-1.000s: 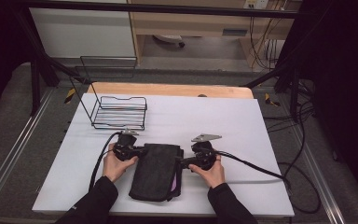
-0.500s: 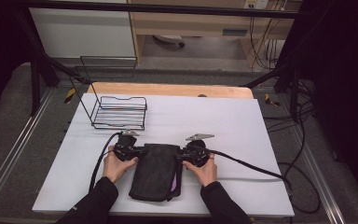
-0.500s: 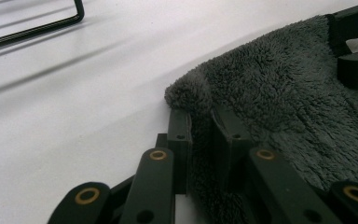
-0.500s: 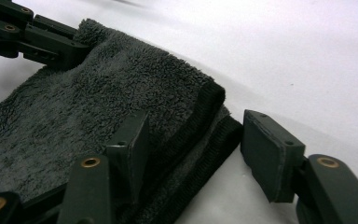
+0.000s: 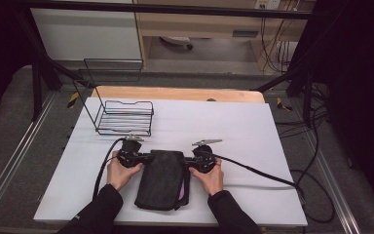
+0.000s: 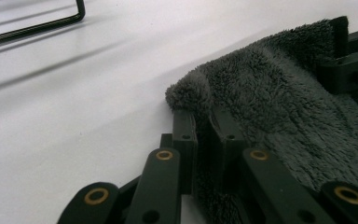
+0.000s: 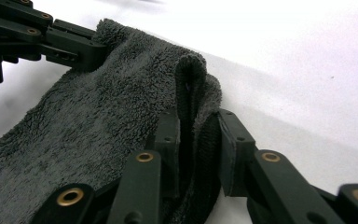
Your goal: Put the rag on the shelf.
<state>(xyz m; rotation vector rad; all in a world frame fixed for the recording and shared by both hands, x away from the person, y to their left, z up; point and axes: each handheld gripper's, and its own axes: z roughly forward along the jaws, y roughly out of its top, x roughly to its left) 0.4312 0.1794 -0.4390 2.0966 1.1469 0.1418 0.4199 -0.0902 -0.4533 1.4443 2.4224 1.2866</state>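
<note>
Both grippers clamped on the far corners of a dark fuzzy towel

The folded dark grey towel (image 5: 161,178) lies flat on the white surface (image 5: 253,131), close to the person's edge, with a bit of purple peeking out along its right side. The left gripper (image 5: 135,157) has its fingers (image 6: 184,135) pinched tight on the towel's far left corner, and the right gripper (image 5: 195,160) has just been closing its fingers (image 7: 168,135) onto a bunched fold at the far right corner, fabric squeezed between them. A black wire basket (image 5: 125,117) sits further back on the left, well apart from the towel.
</note>
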